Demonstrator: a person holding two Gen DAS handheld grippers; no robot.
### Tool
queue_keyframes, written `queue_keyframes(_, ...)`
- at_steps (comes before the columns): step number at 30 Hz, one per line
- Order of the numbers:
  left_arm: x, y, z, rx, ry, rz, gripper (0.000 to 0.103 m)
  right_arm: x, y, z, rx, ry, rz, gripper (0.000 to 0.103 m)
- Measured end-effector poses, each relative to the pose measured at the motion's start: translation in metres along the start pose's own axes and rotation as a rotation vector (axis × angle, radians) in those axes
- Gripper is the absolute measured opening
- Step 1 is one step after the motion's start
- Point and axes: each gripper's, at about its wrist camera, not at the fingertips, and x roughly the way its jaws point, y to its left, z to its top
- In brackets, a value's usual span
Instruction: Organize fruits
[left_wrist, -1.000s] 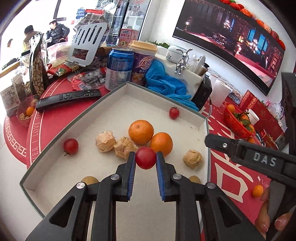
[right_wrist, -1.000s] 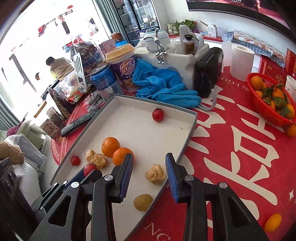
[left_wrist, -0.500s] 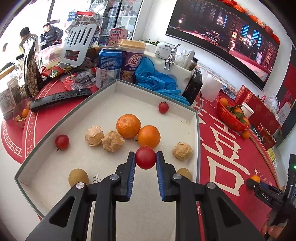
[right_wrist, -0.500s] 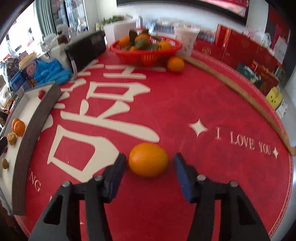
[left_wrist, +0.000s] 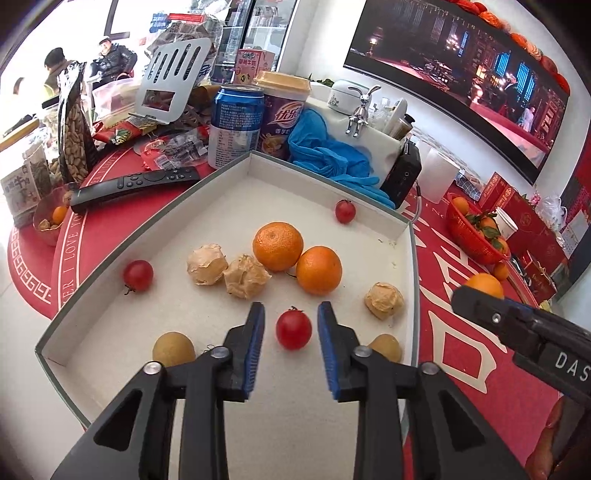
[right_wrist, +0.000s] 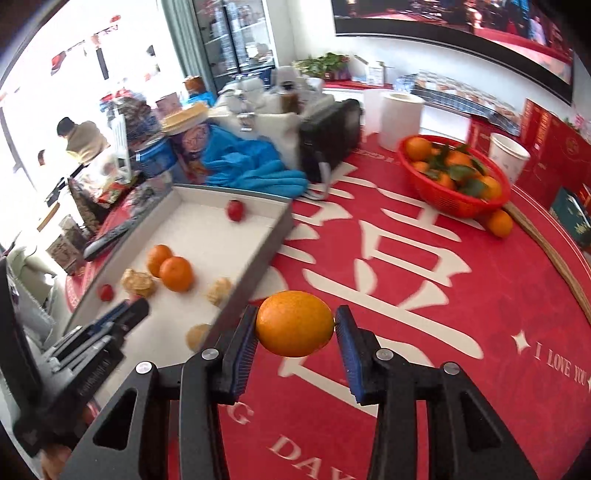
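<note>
A grey-walled tray (left_wrist: 155, 229) with a white floor holds two oranges (left_wrist: 277, 246), several cherry tomatoes, papery husked fruits (left_wrist: 207, 264) and small yellow-brown fruits. My left gripper (left_wrist: 291, 318) hovers over the tray's near part and its jaws are opening. A cherry tomato (left_wrist: 293, 329) lies loose on the floor between them, touched by neither pad. My right gripper (right_wrist: 295, 320) is shut on an orange (right_wrist: 294, 323), held above the red cloth just right of the tray's wall (right_wrist: 258, 258). That same orange (left_wrist: 484, 285) shows in the left wrist view beyond the tray.
A red basket (right_wrist: 454, 199) of oranges stands at the back right, one loose orange (right_wrist: 499, 223) beside it. Behind the tray are a blue can (left_wrist: 236, 125), a purple cup (left_wrist: 283, 114), a blue cloth (left_wrist: 328, 158), a remote (left_wrist: 133, 184) and a black box (right_wrist: 328, 140).
My left jaws have parted and dropped the cherry tomato onto the tray floor. My right gripper closed on the orange from the cloth and carried it toward the tray.
</note>
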Motion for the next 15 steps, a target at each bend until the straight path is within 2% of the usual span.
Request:
queue_keyframes(1, 0.000, 0.002, 0.000, -0.010, 0.000, 0.010, 0.066, 0.005, 0.011, 0.004, -0.018, 0.009, 0.020, 0.043)
queue_keyframes(3, -0.001, 0.007, 0.000, -0.030, -0.006, 0.026, 0.080, 0.019, 0.028, 0.010, -0.050, 0.032, 0.049, 0.043)
queue_keyframes(7, -0.002, 0.008, 0.002, -0.016, -0.016, 0.087, 0.083, 0.041, 0.046, 0.016, -0.079, 0.093, 0.076, 0.043)
queue_keyframes(10, 0.000, 0.006, 0.003, -0.006, -0.007, 0.101, 0.088, 0.046, 0.054, 0.020, -0.107, 0.103, 0.060, 0.044)
queue_keyframes(11, 0.000, 0.006, 0.003, -0.003, -0.005, 0.099, 0.090, 0.045, 0.055, 0.021, -0.116, 0.106, 0.056, 0.048)
queue_keyframes(12, 0.000, 0.005, 0.003, 0.001, -0.004, 0.094, 0.092, 0.045, 0.057, 0.022, -0.125, 0.108, 0.050, 0.057)
queue_keyframes(13, 0.001, 0.004, 0.003, 0.009, 0.000, 0.094, 0.092, 0.043, 0.058, 0.024, -0.132, 0.103, 0.042, 0.081)
queue_keyframes(14, 0.001, 0.002, 0.003, 0.018, 0.003, 0.097, 0.092, 0.041, 0.058, 0.026, -0.139, 0.090, 0.028, 0.094)
queue_keyframes(15, 0.002, 0.001, 0.003, 0.027, 0.006, 0.104, 0.094, 0.039, 0.059, 0.028, -0.148, 0.074, 0.009, 0.095)
